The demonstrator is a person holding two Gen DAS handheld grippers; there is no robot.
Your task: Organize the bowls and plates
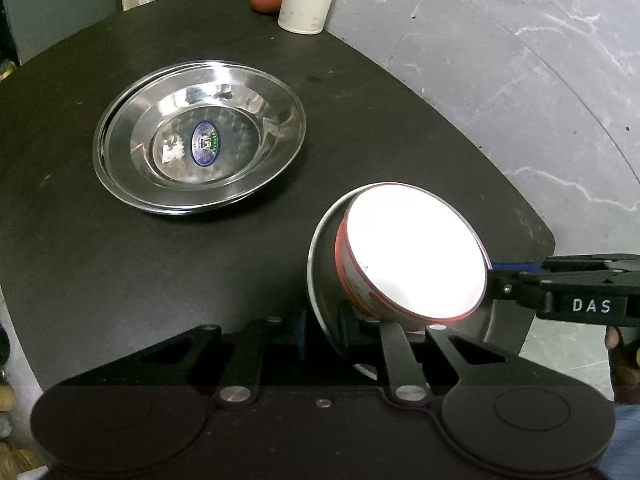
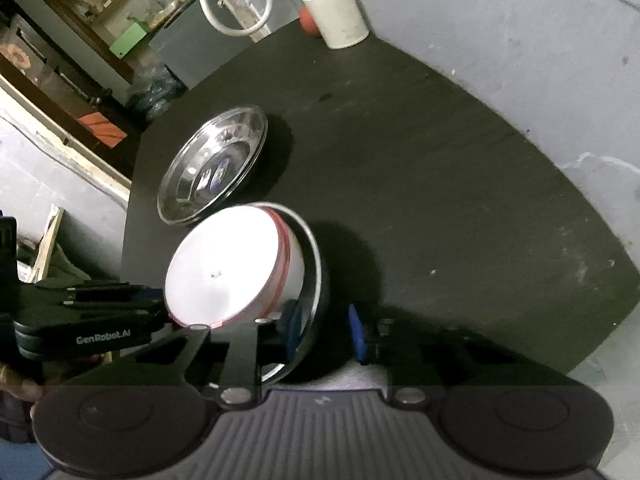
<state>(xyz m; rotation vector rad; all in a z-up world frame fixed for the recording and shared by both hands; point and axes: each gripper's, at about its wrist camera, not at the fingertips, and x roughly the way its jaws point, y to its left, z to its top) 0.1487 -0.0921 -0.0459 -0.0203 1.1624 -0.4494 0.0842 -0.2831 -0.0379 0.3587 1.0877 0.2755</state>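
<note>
Now white red-rimmed bowl [image 1: 416, 252] sits tilted inside steel bowl [image 1: 320, 280].

My light is dim and comes from above. The white bowl [image 1: 416, 252] blows out to pure glare, the steel plates [image 1: 200, 136] throw bright reflections, and the dark table [image 2: 440, 180] carries soft shadows. Fisheye bending curves every edge; the right view is slightly blurred.

Left gripper [image 1: 322, 330]: jaws narrowed on a thin rim, held low ahead of its body; right gripper [image 2: 326, 334]: jaws parted wide, reaching in from the opposite side; fingertip of a hand [image 1: 612, 338] behind it.
</note>
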